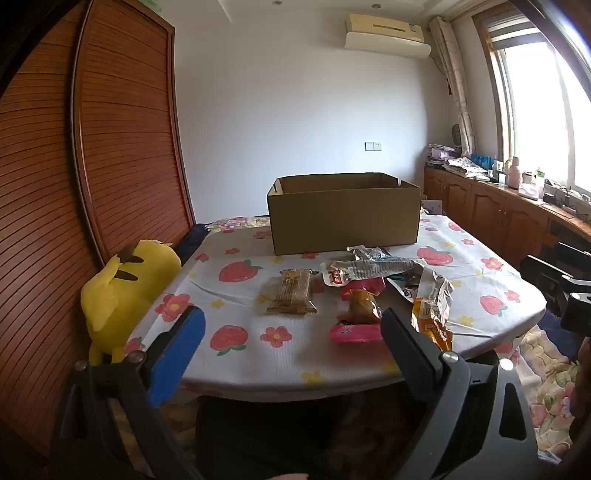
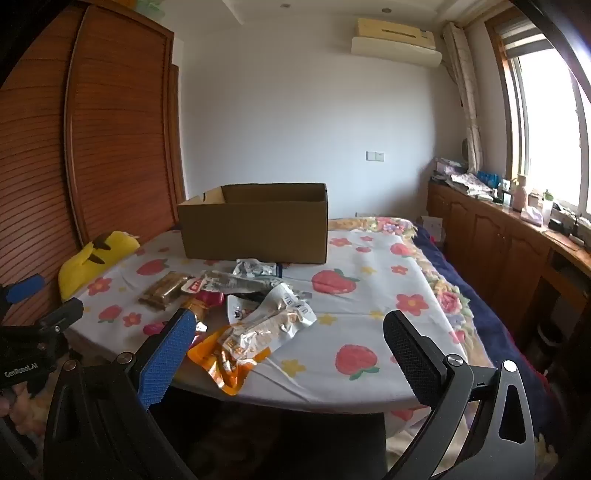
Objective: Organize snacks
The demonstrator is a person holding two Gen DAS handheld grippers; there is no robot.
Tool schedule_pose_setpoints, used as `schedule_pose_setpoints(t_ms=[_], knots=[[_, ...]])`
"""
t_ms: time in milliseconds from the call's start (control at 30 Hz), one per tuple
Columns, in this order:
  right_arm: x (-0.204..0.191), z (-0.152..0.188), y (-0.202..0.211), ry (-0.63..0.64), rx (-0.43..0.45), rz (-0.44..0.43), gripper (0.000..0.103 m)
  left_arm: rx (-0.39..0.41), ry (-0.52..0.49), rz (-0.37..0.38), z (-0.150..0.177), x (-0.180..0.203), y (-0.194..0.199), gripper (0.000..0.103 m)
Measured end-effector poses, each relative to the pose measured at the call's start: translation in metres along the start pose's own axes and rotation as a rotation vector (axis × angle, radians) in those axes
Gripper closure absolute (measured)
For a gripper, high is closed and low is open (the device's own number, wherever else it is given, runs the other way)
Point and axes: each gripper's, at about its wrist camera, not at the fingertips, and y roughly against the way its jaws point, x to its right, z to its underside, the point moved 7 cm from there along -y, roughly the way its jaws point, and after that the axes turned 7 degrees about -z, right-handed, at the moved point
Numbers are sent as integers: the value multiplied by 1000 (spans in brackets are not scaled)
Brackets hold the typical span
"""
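Two grippers hover before the strawberry-print tablecloth (image 1: 369,365): left gripper (image 1: 291,334) wide, empty; clear-wrapped brown biscuit pack (image 1: 291,291) and crinkled silver-and-orange snack packets (image 2: 255,332) lie loose before the open brown cardboard box (image 2: 255,232); right gripper (image 2: 290,338) wide, empty.

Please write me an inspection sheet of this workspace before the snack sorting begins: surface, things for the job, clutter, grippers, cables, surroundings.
Surface: table under a strawberry-print cloth, lying flat.
Job's things: open cardboard box at the far side, contents not visible. In front of it lie loose snack packets: a brown wafer bar, a pink packet, an orange bag and a silver pouch, partly overlapping.
Clutter: yellow plush toy at the table's left edge.
Grippers: left gripper and right gripper both open, fingers empty, short of the packets.
Cables: nothing seen on the table.
Surroundings: wooden wardrobe on the left, air conditioner on the wall, crowded window counter on the right.
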Motion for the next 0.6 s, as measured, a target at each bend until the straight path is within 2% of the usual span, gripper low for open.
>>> schedule_pose_setpoints(t_ms=[600], knots=[[3,2,3,8,-2,11,0,9,8,4,-3,1,0,6]])
